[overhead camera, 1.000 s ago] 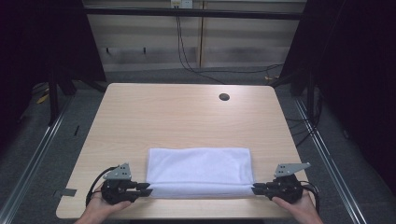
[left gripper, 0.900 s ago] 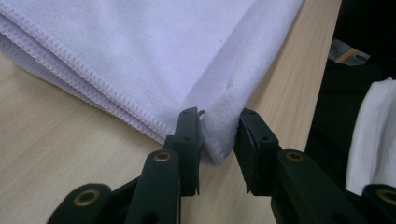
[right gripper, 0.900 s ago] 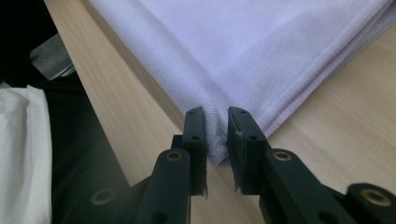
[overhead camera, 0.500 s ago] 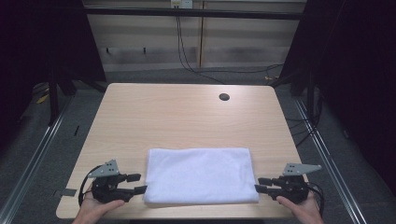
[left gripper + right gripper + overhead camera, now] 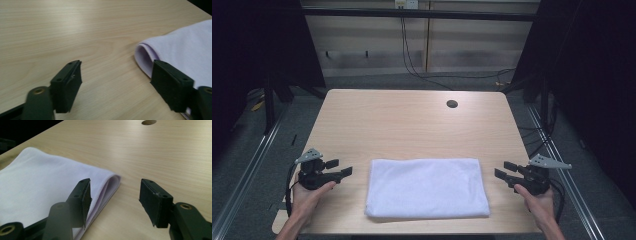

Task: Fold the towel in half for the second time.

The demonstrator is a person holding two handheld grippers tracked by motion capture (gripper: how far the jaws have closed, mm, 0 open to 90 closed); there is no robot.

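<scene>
On the near half of the table (image 5: 412, 120) lies one folded white towel (image 5: 427, 187), flat, between two grippers and touching neither. The left gripper (image 5: 343, 168) sits just off the towel's left edge, the right gripper (image 5: 503, 170) just off its right edge, each pointing in toward it. Both have just been opening, and their jaws stand wide with only bare wood between them. In the gripper views a folded towel corner (image 5: 146, 58) (image 5: 110, 182) lies just ahead. One round hole (image 5: 452, 104) marks the far side.
</scene>
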